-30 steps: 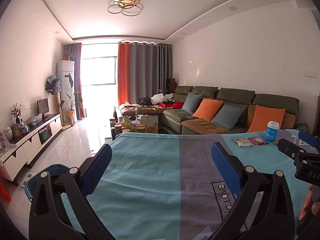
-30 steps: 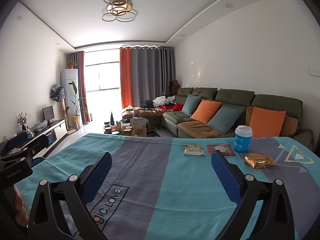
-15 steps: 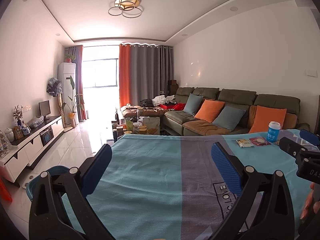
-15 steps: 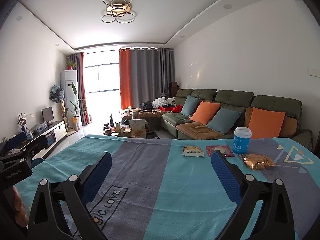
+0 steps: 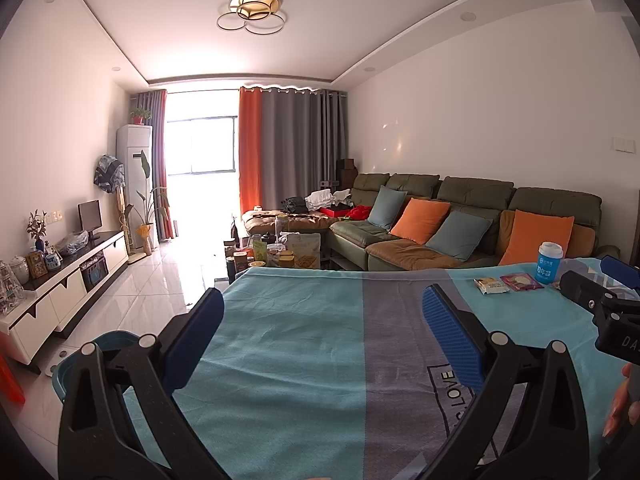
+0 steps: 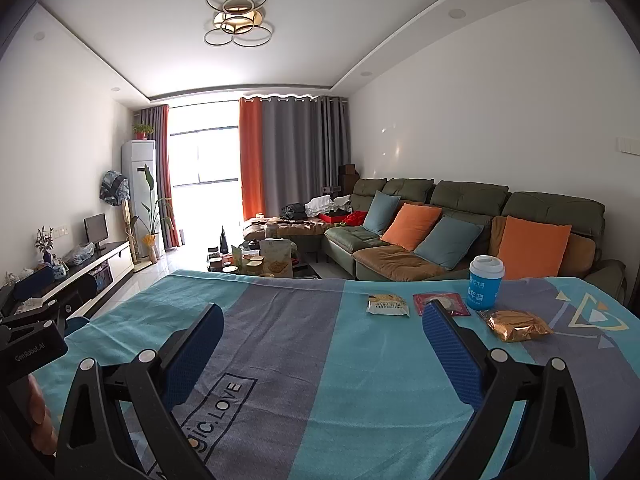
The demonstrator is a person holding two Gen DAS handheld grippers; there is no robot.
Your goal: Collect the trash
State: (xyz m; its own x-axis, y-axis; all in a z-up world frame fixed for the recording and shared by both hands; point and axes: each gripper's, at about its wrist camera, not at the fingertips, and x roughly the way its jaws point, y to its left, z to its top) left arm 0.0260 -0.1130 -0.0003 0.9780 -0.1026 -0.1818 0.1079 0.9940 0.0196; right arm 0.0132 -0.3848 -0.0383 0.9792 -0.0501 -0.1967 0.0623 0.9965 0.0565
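On the teal and grey tablecloth [image 6: 360, 380] lie a white snack packet [image 6: 388, 305], a red packet [image 6: 440, 303], a crumpled gold wrapper [image 6: 516, 325] and a blue cup with a white lid [image 6: 485, 288], all at the far right. The left wrist view shows the same cup [image 5: 549, 262] and packets [image 5: 491, 285] far right. My right gripper [image 6: 322, 322] is open above the cloth, its right finger just short of the red packet. My left gripper [image 5: 322, 308] is open over bare cloth with nothing between its fingers.
A blue bin [image 5: 80, 356] stands on the floor left of the table. Beyond the table are a cluttered coffee table [image 5: 276, 254], a green sofa with cushions [image 5: 460, 220] and a TV cabinet [image 5: 60, 280] along the left wall. A hand [image 5: 620, 404] holds the other gripper.
Both wrist views have tilted or lowered slightly, so the table contents sit a little lower in frame. The trash items have not moved and both grippers stay open.
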